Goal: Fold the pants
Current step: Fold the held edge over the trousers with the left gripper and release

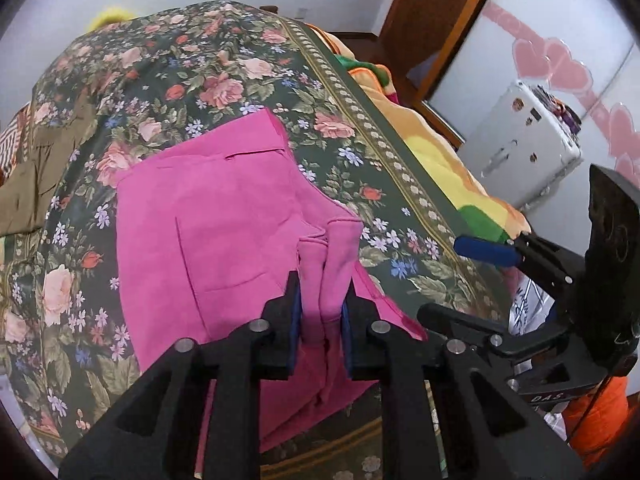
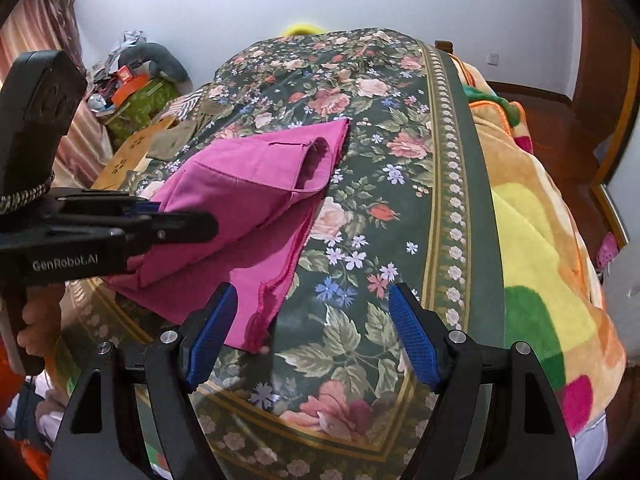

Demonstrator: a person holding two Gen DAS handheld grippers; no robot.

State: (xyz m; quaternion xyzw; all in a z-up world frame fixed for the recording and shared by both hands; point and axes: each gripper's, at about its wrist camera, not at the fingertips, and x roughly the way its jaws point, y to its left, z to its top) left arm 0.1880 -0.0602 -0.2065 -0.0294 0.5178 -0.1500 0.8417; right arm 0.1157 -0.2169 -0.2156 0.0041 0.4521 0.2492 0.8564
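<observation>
Pink pants (image 1: 224, 216) lie partly folded on a dark floral bedspread (image 1: 168, 76). My left gripper (image 1: 320, 300) is shut on a bunched fold of the pants and holds it raised above the rest of the cloth. In the right wrist view the pants (image 2: 256, 184) lie at the left, one end lifted by the left gripper (image 2: 160, 212). My right gripper (image 2: 312, 328) is open and empty, low over the bedspread (image 2: 400, 200), just right of the pants' near hem corner. It also shows at the right of the left wrist view (image 1: 480, 250).
A striped plush blanket (image 2: 532, 248) lies along the bed's right side. An olive garment (image 1: 28, 184) lies at the left of the bed. A cluttered stand (image 2: 136, 96) is beyond the bed's left. A white appliance (image 1: 524, 148) and wooden door frame (image 1: 424, 20) stand at the right.
</observation>
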